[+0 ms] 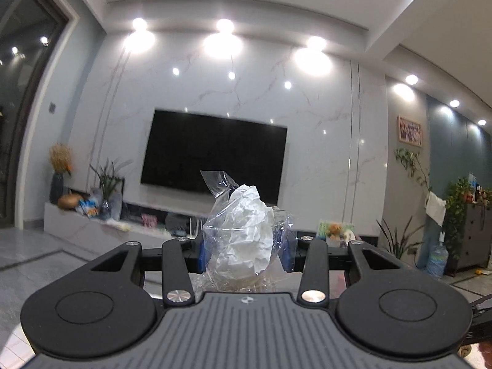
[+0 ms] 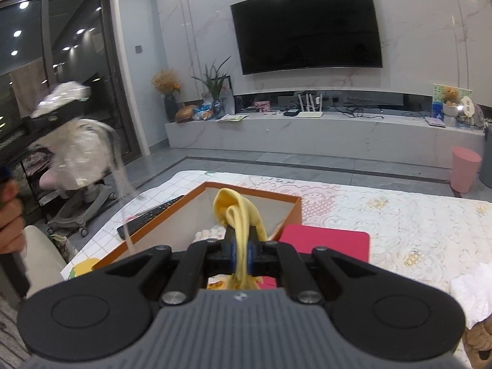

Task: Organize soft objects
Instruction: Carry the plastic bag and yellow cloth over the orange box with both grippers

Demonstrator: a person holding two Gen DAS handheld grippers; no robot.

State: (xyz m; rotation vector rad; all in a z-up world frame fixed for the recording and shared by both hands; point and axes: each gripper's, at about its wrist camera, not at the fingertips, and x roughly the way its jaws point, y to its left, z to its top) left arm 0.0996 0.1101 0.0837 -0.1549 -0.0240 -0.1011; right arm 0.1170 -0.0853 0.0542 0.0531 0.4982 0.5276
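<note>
My left gripper (image 1: 245, 247) is pinching a clear plastic bag (image 1: 229, 215) with crumpled white paper (image 1: 249, 230) stuffed inside. The bag sits right between the blue pads (image 1: 287, 253), bulging up toward 12 o'clock past the fingertips, with a loose flap of plastic sticking up at about 11. It's held up in the air facing the wall TV (image 1: 213, 156), nothing under it that I can see from that camera.

From the right wrist view, that same left gripper (image 2: 58, 113) shows up at 9 o'clock, blurry, with the bag (image 2: 83, 150) hanging below it and the hand (image 2: 10, 215) holding it at the left edge.

My right gripper (image 2: 242, 256) is pressed together on a yellow cloth (image 2: 238, 215). The cloth runs straight through the pads, with a folded loop poking out at 12 o'clock and the tail hanging down toward the camera. Just beyond the tips, also at 12, is an open orange box (image 2: 289, 215), so the loop sits over its opening. A pink mat (image 2: 326, 241) lies beside the box at 1 o'clock and a black keyboard (image 2: 150, 216) at 10, all on a patterned tablecloth (image 2: 399, 221). More white crumpled paper (image 2: 473, 289) lies at 3 o'clock.
</note>
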